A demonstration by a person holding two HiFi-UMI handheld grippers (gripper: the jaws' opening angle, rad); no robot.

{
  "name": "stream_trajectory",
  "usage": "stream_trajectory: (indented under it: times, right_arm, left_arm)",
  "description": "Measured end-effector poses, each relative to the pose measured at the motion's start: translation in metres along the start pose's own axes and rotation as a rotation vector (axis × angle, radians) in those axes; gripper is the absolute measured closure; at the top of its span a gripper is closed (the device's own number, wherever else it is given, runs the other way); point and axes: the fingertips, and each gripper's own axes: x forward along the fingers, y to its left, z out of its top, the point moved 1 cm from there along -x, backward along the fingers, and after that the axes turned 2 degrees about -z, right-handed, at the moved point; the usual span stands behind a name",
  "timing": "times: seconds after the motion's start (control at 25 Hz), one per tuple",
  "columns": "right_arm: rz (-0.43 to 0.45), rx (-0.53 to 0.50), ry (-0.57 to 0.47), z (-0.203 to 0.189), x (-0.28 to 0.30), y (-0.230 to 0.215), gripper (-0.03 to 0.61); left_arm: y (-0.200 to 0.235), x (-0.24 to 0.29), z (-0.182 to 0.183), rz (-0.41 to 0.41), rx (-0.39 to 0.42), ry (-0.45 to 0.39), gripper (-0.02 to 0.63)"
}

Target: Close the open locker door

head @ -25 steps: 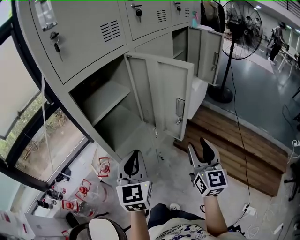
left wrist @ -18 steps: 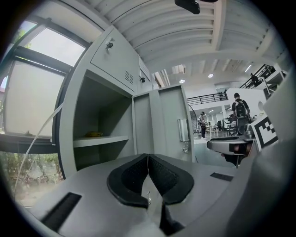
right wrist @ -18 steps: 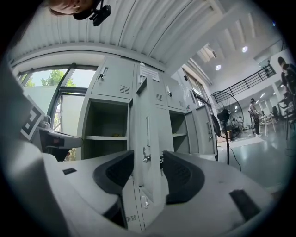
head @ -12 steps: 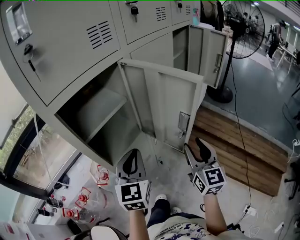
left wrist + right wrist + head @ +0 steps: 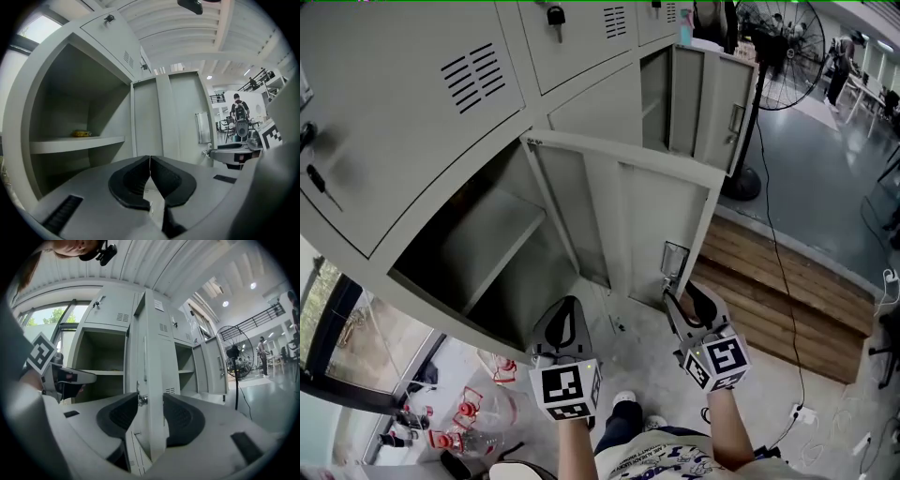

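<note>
The grey locker door (image 5: pixel 628 216) stands wide open in front of an empty compartment with one shelf (image 5: pixel 487 234). My right gripper (image 5: pixel 689 292) is at the door's free edge, just below the latch (image 5: pixel 673 258). In the right gripper view the door edge (image 5: pixel 151 380) runs between the jaws of the right gripper (image 5: pixel 150 405). These jaws have just been closing. One pad meets the latch knob and the other the door's face. My left gripper (image 5: pixel 566 305) hangs shut and empty before the open compartment; its pads meet in the left gripper view (image 5: pixel 150 161).
A second locker door (image 5: pixel 712 94) stands open further right. Beyond it are a pedestal fan (image 5: pixel 773 37) with a cable and a wooden platform (image 5: pixel 787 300). Red-and-white items (image 5: pixel 459 412) lie on the floor at lower left. A small yellow object (image 5: pixel 82 134) rests on the shelf.
Both grippers have moved forward to the locker, which now fills more of the view. The right gripper's jaws have come round the door's free edge by the latch.
</note>
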Motion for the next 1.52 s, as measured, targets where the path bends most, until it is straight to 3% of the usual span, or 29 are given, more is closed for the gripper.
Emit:
stream_trajectory:
  times: [0.68,1.52]
  right_arm:
    - [0.099,-0.045,0.012,-0.002,-0.020,0.023,0.489]
    - [0.369,-0.080,0.015,-0.006,-0.043,0.116,0.474]
  left_arm:
    - [-0.021,-0.010,-0.004,-0.022,-0.006,0.008,0.606]
    - [0.009,-0.094,-0.014,0.163,-0.031,0.000,0.606]
